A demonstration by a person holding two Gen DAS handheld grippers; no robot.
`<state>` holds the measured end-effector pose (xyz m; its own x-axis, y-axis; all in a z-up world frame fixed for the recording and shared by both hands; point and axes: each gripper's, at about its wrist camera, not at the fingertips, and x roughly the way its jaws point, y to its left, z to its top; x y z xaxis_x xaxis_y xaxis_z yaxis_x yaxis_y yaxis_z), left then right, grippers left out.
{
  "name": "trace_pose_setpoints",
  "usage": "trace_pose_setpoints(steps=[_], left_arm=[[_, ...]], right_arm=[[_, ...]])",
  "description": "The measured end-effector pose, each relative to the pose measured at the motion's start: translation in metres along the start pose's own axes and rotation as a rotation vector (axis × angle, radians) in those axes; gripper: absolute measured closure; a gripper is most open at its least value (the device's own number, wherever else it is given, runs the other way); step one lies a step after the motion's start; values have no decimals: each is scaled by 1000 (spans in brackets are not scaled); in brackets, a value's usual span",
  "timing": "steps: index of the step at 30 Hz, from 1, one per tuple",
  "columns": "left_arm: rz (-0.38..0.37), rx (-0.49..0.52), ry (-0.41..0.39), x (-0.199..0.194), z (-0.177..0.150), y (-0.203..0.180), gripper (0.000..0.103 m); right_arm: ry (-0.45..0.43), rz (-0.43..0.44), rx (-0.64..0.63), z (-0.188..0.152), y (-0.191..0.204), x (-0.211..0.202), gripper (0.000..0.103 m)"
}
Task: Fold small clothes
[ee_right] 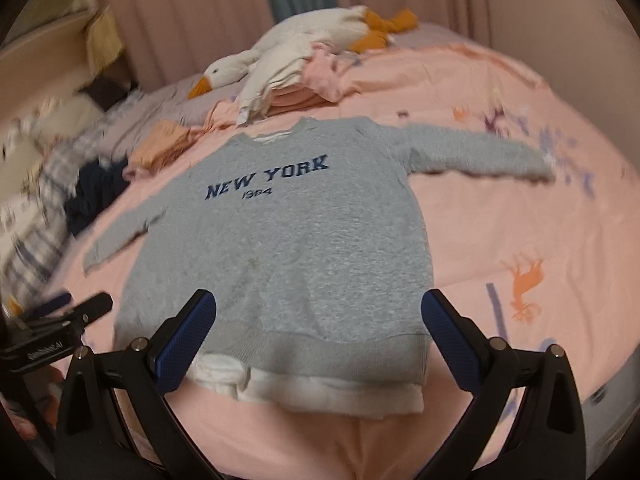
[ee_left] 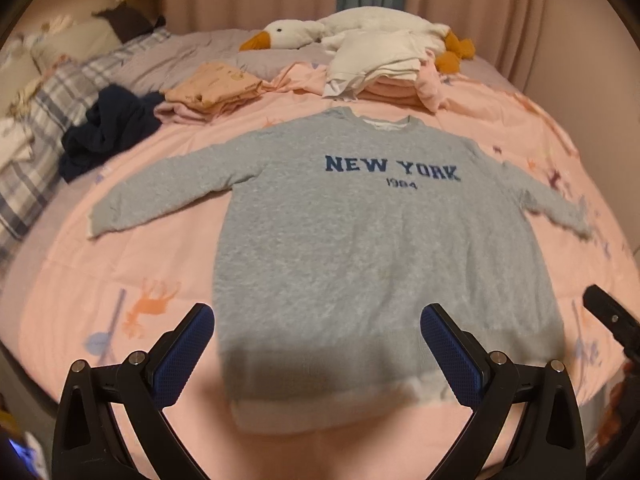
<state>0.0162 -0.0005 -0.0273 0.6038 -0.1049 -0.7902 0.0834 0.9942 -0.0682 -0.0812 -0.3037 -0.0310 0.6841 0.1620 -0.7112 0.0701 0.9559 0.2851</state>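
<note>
Left wrist view looks down the length of a grey sweatshirt (ee_left: 360, 240) lying flat and face up on the pink duvet (ee_left: 120, 264) of a bed, "NEW YORK" lettering readable, both sleeves spread out to the sides and the hem nearest the camera. The left hand-held gripper (ee_left: 318, 320) hovers above the hem with its blue-padded fingers (ee_left: 186, 354) spread wide and nothing between them. At the right edge a dark piece of the other tool shows.

Judging from this layout, the step in hand is the first fold, and it probably goes best if each sleeve is pinched near the cuff and carried across the chest before the hem is brought up to the collar (a shallow pinch on fluffy knit may slip, so a firm bite of fabric seems wise). A white underlayer peeks out below the hem and should be caught together with the grey one.

Right wrist view shows the same sweatshirt (ee_right: 280, 248) from its other side, the white layer rumpled at the hem. The right hand-held gripper (ee_right: 320, 312) is likewise fully spread and holds nothing, poised over the hem band.

No basket, box or drawer is visible in either view. Finished pieces appear to sit straight on the bed: a folded peach stack (ee_left: 216, 90) and a cream-and-pink pile (ee_left: 380, 68) beside a plush goose (ee_left: 320, 32), with a crumpled navy garment (ee_left: 108, 128) near the plaid pillow.
</note>
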Motion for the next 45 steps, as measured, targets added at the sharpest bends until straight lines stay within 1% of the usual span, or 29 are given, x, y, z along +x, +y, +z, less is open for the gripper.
trace_pose_setpoints(steps=[1,4,6,8,10,13,14,16,19,24,26,28,29,30,31,33,34,36,38,39,41,42,44,45], left_arm=[[-22,-21,6,6,2,3,1],[-151,-86,50,28,7,12,1],[-222,-129,83,41,11,15,1],[-258,-154,95,50,16,14,1],[-271,-166,97,56,22,12,1],[-313,-185,109,64,30,10,1],[-323,-192,113,67,33,10,1],[-319,-192,120,72,37,9,1],[-289,-186,138,83,43,6,1],[-257,-194,171,99,48,6,1],[-246,-196,178,103,50,8,1],[-232,-195,183,107,51,10,1],[-228,-196,184,108,52,12,1],[-228,-198,184,108,52,13,1],[-230,-201,184,108,53,15,1],[-231,-207,184,108,53,19,1],[-230,-211,181,107,54,22,1],[-226,-222,176,105,54,28,1],[-225,-240,171,102,53,36,1],[-224,-249,169,101,52,40,1],[-226,-268,160,95,50,49,1],[-228,-275,156,93,50,53,1],[-228,-293,144,87,48,65,1],[-227,-301,140,85,47,70,1]], right_arm=[[-2,8,33,1,-11,3,0],[-4,19,151,6,-52,16,0],[-12,30,238,10,-81,24,0],[-28,43,319,15,-110,32,0],[-38,37,414,21,-141,40,0],[-61,50,534,31,-179,53,4],[-69,49,575,35,-193,59,6],[-83,57,644,44,-215,68,10],[-120,93,732,60,-242,83,14],[-176,89,854,90,-279,106,22],[-186,73,894,100,-291,114,32],[-188,57,927,103,-303,120,57],[-186,44,949,105,-308,123,71],[-185,34,961,105,-312,125,78],[-183,27,975,105,-316,126,80],[-186,33,973,107,-317,124,81],[-183,13,948,111,-314,120,83],[-180,-26,866,120,-300,112,84],[-206,-60,732,146,-274,97,85],[-214,-64,689,153,-265,93,85],[-228,-91,548,181,-230,80,85],[-237,-115,453,199,-203,73,85],[-247,-132,323,220,-162,65,85],[-256,-141,234,231,-135,61,85]])
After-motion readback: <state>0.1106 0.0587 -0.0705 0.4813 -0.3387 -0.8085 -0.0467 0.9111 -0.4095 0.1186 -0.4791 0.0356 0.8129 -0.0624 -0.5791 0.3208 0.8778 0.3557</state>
